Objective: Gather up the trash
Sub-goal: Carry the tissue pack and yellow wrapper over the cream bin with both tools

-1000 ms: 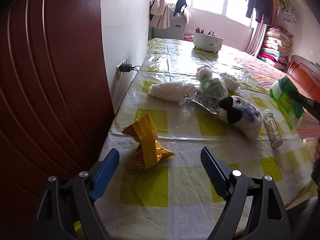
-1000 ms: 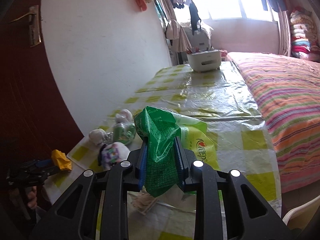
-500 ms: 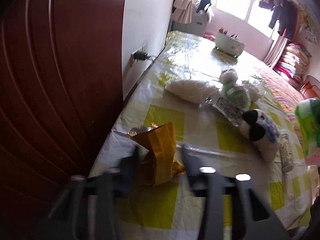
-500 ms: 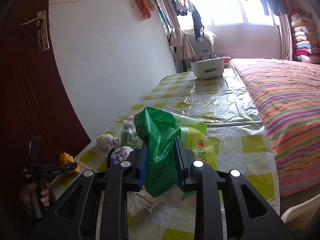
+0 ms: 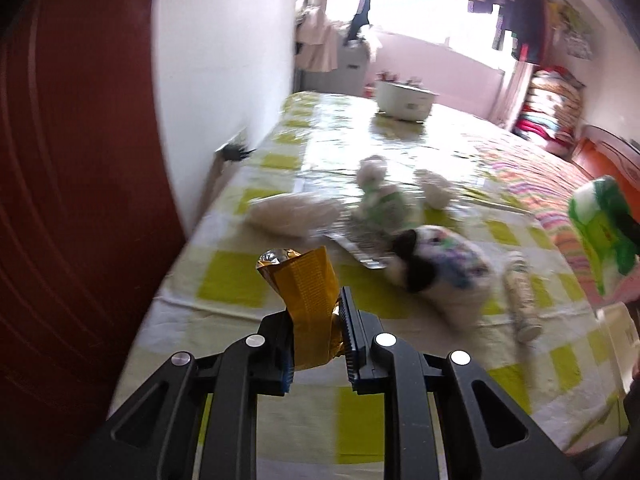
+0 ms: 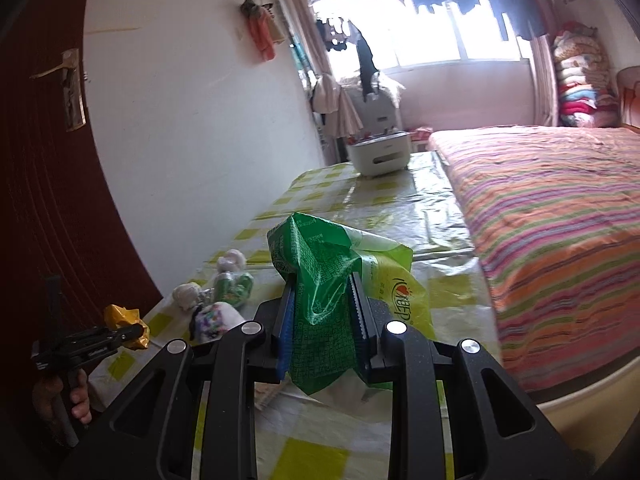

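A crumpled golden-yellow snack wrapper (image 5: 308, 296) stands up between the blue pads of my left gripper (image 5: 316, 328), which is shut on it and holds it just above the checked tablecloth (image 5: 240, 284). In the right wrist view the same wrapper (image 6: 124, 320) sticks out of the left gripper (image 6: 136, 330) at the far left, with a hand below it. My right gripper (image 6: 324, 312) is shut on the rim of a green plastic bag (image 6: 320, 280), which hangs over the table. That bag (image 5: 600, 228) shows at the right edge of the left wrist view.
On the table lie a white crumpled bag (image 5: 292, 212), a foil wrapper (image 5: 360, 244), soft toys (image 5: 440, 264), a small tube (image 5: 520, 296) and a white pot (image 5: 404, 100) at the far end. A dark red door (image 5: 80, 200) stands left, a striped bed (image 6: 540, 220) right.
My left gripper went from wide open to shut on the yellow wrapper and lifted it off the cloth. The right gripper, still holding the green bag, shifted slightly.
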Available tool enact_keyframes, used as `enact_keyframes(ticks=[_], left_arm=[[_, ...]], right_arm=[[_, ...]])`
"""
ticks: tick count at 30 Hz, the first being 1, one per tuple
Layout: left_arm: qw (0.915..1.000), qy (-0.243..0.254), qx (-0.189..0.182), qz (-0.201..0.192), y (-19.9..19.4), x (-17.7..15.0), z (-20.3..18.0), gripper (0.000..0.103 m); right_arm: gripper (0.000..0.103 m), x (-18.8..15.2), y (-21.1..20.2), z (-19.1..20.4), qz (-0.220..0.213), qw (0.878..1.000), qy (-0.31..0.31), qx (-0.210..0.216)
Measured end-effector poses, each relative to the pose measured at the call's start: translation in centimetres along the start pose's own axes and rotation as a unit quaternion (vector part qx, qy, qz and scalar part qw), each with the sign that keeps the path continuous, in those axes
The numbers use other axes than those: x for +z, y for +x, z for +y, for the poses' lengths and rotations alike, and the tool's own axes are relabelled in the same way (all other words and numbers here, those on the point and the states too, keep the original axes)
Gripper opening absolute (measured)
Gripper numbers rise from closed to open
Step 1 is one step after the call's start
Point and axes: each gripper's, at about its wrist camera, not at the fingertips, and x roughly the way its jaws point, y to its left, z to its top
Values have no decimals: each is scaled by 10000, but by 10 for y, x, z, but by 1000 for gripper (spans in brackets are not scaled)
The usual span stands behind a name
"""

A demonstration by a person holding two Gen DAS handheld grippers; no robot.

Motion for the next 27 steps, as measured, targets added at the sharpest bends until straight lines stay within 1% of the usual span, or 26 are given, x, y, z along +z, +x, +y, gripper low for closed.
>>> enact_keyframes(ticks=[6,11,14,15,20,27], left_arm=[[9984,360,-427,-10,-4,1,-49,19],[9945,662,-816,-42,-10,0,-92,19],[9917,761,-1033,-49,-13,-1,-111,19],[9901,811,-1148,-36,-14,-1,-121,19],[9842,991,-1468,-20,-15,-3,-154,19],[9711,1339,-1977,-28,-24,-13,-203,19]], right_arm=[[24,-4,-20,-23,-92,9995,125,-263],[24,-5,-40,-41,-210,9985,236,-436],[24,-6,-51,-51,-281,9977,276,-545],[24,-6,-54,-53,-305,9974,298,-584],[24,-11,-75,-76,-427,9946,483,-817],[24,-27,-109,-116,-575,9865,1024,-1138]])
